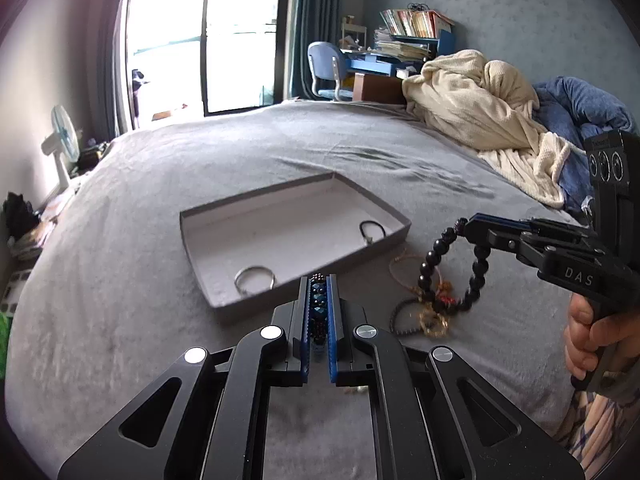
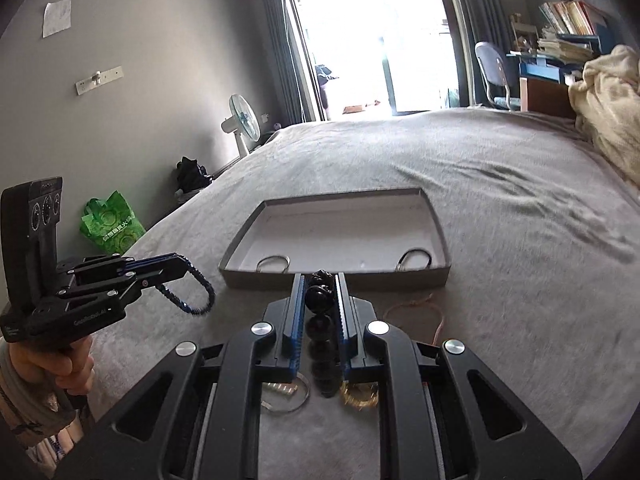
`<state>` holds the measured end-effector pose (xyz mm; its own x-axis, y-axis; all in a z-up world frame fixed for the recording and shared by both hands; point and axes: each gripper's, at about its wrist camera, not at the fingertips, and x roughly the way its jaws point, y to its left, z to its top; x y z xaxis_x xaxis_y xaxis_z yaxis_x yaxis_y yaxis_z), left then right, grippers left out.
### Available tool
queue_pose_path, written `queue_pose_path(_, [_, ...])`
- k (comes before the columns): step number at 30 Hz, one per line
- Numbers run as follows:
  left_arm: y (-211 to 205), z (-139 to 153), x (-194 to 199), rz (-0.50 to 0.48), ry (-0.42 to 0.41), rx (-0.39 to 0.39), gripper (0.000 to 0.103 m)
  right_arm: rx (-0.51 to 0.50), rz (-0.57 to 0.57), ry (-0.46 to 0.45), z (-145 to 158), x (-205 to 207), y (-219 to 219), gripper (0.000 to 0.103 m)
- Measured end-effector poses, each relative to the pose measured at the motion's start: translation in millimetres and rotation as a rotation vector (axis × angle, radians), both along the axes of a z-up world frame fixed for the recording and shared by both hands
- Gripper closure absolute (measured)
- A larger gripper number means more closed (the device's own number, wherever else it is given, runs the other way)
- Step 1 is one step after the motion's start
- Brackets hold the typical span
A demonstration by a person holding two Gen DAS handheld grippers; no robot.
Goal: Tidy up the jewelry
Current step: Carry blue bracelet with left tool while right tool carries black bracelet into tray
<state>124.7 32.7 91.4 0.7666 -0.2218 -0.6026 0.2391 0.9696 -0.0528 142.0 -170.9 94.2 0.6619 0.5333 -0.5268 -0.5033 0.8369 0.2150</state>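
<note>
My left gripper (image 1: pixel 319 280) is shut on a dark blue beaded bracelet (image 1: pixel 319 304), which hangs as a loop (image 2: pixel 196 298) from its tips (image 2: pixel 182 261) in the right wrist view. My right gripper (image 2: pixel 319 278) is shut on a bracelet of large black beads (image 2: pixel 319 298); the left wrist view shows that bracelet (image 1: pixel 434 254) dangling from the right gripper (image 1: pixel 466 225). Both are held above the grey bed, just short of the shallow grey tray (image 1: pixel 394 236) (image 2: pixel 442 248). In the tray lie a silver bangle (image 1: pixel 255 280) and a thin black loop (image 1: pixel 372 232).
A pile of loose jewelry (image 1: pixel 426 314) lies on the bed before the tray: a silver bangle (image 2: pixel 286 398), a gold bracelet (image 2: pixel 359 396), a thin pinkish bracelet (image 2: pixel 416 308). Cream and blue blankets (image 1: pixel 472 100) are heaped at the right. A hand (image 1: pixel 588 340) holds each gripper.
</note>
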Motion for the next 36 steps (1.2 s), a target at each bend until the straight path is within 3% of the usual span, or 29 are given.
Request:
queue_pose_path(17, [12.5,26.9,89.6,0.04,-0.025,-0.011,0.096,-0.011,0.034,-0.036,28.4,105.5,35.0,0.089])
queue_pose_path(27, [21.1,12.8,144.2,0.057,0.022,-0.032,0.096,-0.022,0.072,0.022,4.9,159.6,68.0,0.089])
queue_pose_path(36, [32.7,-21.8,175.4,0.076,0.096,-0.059,0.096,-0.035,0.077,0.109,-33.1,195.4,90.9,0.089])
